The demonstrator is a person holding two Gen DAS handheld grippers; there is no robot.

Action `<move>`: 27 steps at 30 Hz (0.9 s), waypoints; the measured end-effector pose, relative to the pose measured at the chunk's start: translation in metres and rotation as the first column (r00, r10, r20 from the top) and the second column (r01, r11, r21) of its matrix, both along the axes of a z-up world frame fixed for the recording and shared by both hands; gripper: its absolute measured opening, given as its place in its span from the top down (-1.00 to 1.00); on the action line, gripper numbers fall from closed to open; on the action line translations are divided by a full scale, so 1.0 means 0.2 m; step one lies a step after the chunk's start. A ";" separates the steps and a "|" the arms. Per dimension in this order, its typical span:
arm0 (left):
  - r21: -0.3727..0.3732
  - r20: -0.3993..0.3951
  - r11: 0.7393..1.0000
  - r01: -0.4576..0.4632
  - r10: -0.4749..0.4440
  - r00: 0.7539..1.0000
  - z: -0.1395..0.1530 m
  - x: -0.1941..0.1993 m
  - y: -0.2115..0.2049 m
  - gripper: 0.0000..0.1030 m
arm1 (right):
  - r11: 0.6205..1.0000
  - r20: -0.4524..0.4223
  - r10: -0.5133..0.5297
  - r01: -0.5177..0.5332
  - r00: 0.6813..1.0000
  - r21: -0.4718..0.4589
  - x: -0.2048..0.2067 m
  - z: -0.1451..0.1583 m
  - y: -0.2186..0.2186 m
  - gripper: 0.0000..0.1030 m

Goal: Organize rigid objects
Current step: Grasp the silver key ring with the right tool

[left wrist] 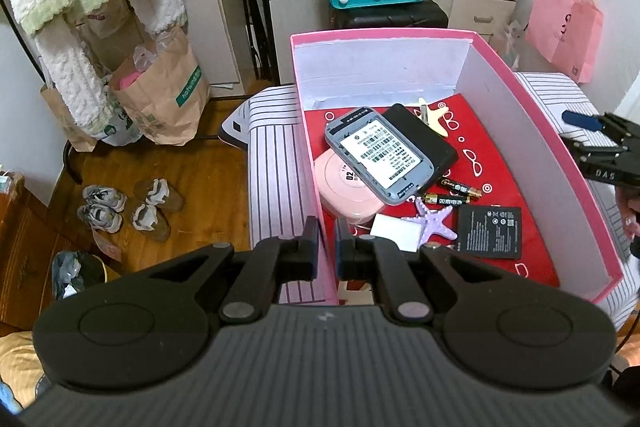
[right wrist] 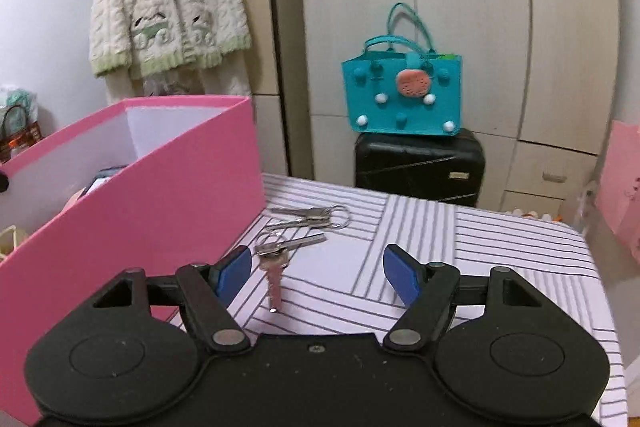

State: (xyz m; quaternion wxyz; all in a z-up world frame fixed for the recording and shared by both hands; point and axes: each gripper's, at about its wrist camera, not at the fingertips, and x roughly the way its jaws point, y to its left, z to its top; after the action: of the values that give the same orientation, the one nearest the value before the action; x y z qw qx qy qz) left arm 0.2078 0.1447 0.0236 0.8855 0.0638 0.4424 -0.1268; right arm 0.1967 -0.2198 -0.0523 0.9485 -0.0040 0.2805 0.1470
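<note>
Right wrist view: right hand-held gripper spread wide, empty, above keys beside pink box.

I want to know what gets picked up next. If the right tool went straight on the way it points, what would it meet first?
Most likely the bunch of keys on the striped tabletop, just ahead of the open right tool beside the pink box; depth is uncertain.

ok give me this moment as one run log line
left gripper: jaws shut on pink box wall | right gripper: jaws open over keys on striped cloth | keys not yet in box
</note>
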 end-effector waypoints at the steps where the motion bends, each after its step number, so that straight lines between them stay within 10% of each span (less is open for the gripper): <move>1: -0.002 0.002 1.000 -0.004 0.004 1.000 0.00 0.00 0.00 0.86 | 1.000 -0.007 0.016 -0.016 1.000 0.004 0.00 -0.01 0.00 -0.50; 22: -0.009 -0.012 0.999 -0.033 0.033 0.999 -0.01 -0.02 0.00 0.86 | 0.971 -0.034 0.171 -0.174 0.985 -0.166 0.26 -0.14 0.24 0.00; 27: -0.015 -0.011 0.999 -0.037 0.037 0.999 -0.01 -0.02 0.00 0.86 | 0.985 -0.080 0.132 -0.140 0.988 -0.105 0.27 -0.10 0.19 0.45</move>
State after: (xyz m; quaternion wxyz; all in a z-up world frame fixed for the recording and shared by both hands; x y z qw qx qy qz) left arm 0.2032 0.1451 0.0211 0.8857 0.0481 0.4475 -0.1141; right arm 0.2508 -0.1822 -0.0728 0.9238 -0.0703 0.3216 0.1956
